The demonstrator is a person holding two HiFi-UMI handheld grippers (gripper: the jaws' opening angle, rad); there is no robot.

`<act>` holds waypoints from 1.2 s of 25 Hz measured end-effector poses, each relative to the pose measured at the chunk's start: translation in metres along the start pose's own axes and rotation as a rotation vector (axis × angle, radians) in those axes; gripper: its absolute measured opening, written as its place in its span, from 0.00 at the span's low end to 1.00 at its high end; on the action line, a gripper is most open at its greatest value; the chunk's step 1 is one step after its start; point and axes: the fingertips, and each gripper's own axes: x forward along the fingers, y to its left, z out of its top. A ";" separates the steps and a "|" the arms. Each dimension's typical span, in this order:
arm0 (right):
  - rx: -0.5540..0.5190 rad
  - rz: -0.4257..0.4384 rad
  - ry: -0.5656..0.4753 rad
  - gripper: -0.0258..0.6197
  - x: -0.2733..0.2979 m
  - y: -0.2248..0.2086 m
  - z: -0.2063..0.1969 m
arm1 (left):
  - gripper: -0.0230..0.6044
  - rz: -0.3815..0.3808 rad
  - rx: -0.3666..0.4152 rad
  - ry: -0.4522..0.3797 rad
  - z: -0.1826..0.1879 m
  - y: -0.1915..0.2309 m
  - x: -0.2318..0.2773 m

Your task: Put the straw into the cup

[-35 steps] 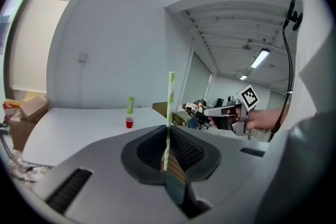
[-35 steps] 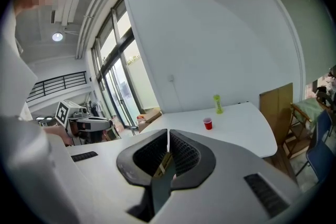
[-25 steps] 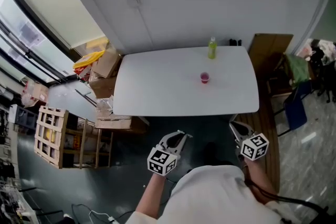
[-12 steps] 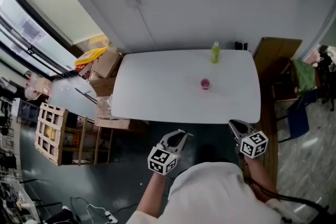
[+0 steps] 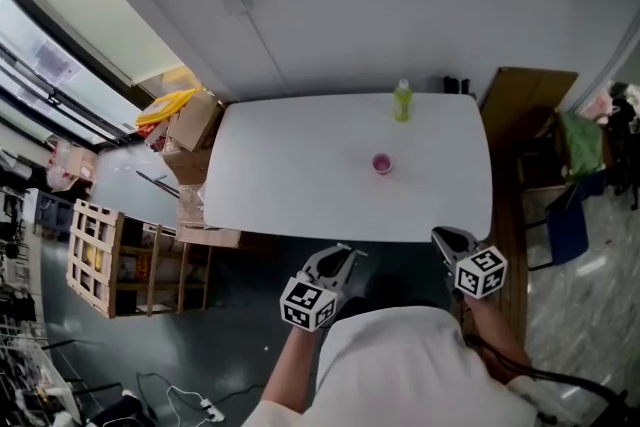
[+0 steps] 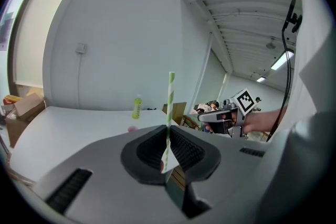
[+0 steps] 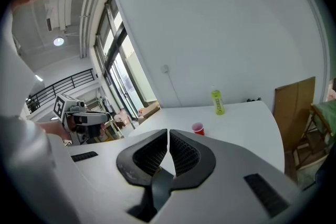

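Observation:
A small red cup [image 5: 381,163] stands on the white table [image 5: 290,185], right of its middle; it also shows as the cup [image 7: 198,128] and faintly as the cup [image 6: 132,128]. My left gripper [image 6: 167,157] is shut on a green-and-white striped straw [image 6: 169,107] that stands upright between its jaws. In the head view the left gripper [image 5: 338,258] hangs below the table's near edge, well short of the cup. My right gripper [image 7: 168,152] is shut with nothing between its jaws; the right gripper [image 5: 446,239] sits by the table's near right corner.
A green bottle [image 5: 402,101] stands at the table's far edge, behind the cup. A brown board [image 5: 520,105] leans right of the table. Cardboard boxes [image 5: 185,120] and a wooden crate [image 5: 105,255] stand to the left. A person's torso [image 5: 410,365] fills the foreground.
The head view has shifted slightly, so the table and cup sit a little lower and left in frame. Both grippers stay in nearly the same place.

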 end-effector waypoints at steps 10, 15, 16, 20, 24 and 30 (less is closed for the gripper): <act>0.025 -0.020 0.001 0.10 0.006 -0.016 0.008 | 0.08 -0.008 0.006 0.002 0.018 0.018 0.020; 0.029 -0.057 -0.004 0.10 0.017 -0.025 0.015 | 0.07 -0.035 0.014 0.007 0.023 0.037 0.033; 0.032 -0.066 -0.006 0.10 0.019 -0.027 0.017 | 0.07 -0.042 0.016 0.011 0.024 0.040 0.036; 0.042 -0.098 -0.005 0.10 0.031 -0.036 0.025 | 0.07 -0.071 0.023 0.024 0.029 0.061 0.052; 0.059 -0.134 0.001 0.10 0.043 -0.041 0.032 | 0.07 -0.110 0.022 0.037 0.040 0.079 0.068; 0.093 -0.179 0.003 0.10 0.070 -0.050 0.043 | 0.07 -0.184 0.038 0.057 0.058 0.105 0.100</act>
